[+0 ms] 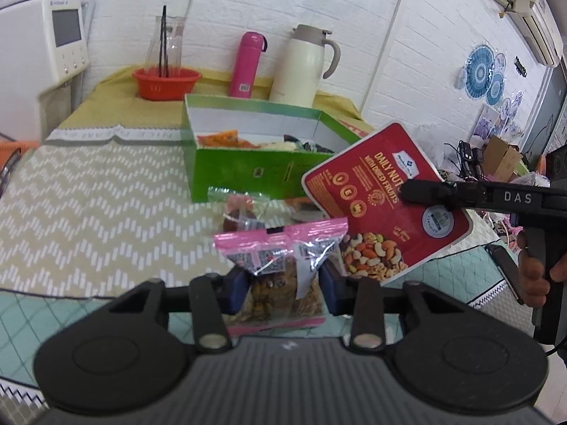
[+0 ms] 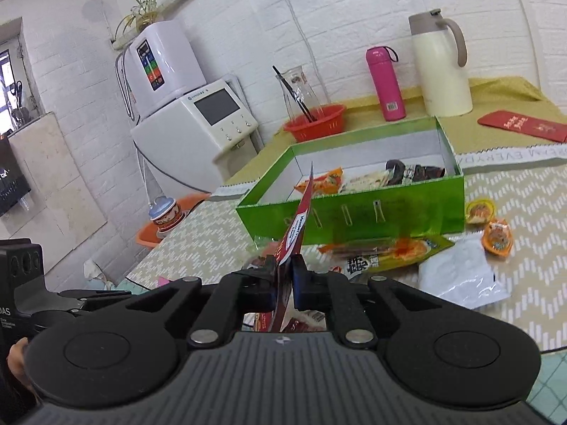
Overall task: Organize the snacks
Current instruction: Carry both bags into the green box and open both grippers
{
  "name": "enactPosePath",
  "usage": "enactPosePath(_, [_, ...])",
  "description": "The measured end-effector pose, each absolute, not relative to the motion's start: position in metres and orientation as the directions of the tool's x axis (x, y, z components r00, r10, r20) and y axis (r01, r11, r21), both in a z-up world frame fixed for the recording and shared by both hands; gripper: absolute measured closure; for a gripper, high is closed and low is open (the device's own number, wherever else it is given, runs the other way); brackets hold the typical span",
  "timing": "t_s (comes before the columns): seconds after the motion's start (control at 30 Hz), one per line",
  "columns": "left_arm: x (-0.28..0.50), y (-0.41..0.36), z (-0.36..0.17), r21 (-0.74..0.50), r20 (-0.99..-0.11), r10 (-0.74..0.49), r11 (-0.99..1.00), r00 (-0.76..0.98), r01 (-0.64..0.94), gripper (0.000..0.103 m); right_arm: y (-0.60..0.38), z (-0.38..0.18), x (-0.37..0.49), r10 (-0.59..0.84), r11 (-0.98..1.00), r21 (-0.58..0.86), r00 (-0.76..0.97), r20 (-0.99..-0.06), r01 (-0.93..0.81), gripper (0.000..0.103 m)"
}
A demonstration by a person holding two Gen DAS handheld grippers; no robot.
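So we've got a snack in each gripper right now. Our left gripper [image 1: 283,283] is pinching a clear packet with a pink top [image 1: 280,258], its blue pads pressed on both sides, pink seal up and its long axis running away from the camera toward the green box [image 1: 248,163]. Our right gripper [image 2: 283,276] is clamped on the edge of the red nuts pouch [image 1: 386,202], held off the table. In the right wrist view the pouch is edge-on, its long axis tilting up and forward, top corner just over the box's near wall. The box sits straight ahead of both grippers, open side up, with snacks already lying in it. We'd say the right one is nearer, so the pouch probably goes in first.
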State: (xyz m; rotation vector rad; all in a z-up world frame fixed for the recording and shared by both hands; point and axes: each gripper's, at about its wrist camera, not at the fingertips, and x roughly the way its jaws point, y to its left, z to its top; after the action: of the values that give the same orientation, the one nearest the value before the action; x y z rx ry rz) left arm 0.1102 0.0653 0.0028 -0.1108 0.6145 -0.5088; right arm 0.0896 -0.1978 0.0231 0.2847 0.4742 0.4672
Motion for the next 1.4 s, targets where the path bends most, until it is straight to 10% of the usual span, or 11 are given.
enactPosePath(0.57, [0.209,0.036,0.084,-0.267,-0.405,-0.503,0.864,0.764,0.428,0.065,-0.23,0.066,0.167,0.356,0.908,0.336,0.882,-0.308,-0.249,0.09])
enactPosePath(1.2, [0.322,0.018,0.051,-0.275,-0.52,-0.427,0.904,0.74,0.328,0.064,-0.229,0.009,0.284,0.455,0.797,0.583,0.792,-0.407,-0.159,0.089])
enactPosePath(1.23, [0.324,0.017,0.048,-0.281,-0.519,-0.434,0.9,0.736,0.333,0.062,-0.226,0.005,0.289,0.449,0.812,0.564,0.779,-0.437,-0.152,0.086])
enactPosePath(1.3, [0.323,0.017,0.044,-0.284,-0.487,-0.427,0.902,0.761,0.324,0.017,-0.217,0.003,0.291,0.392,0.869,0.472,0.786,-0.478,-0.146,0.054])
enactPosePath(1.4, [0.315,0.012,0.046,-0.205,-0.433,-0.38,0.924,0.817,0.322,0.004,-0.21,0.004,0.281,0.339,0.921,0.338,0.823,-0.455,-0.193,0.0])
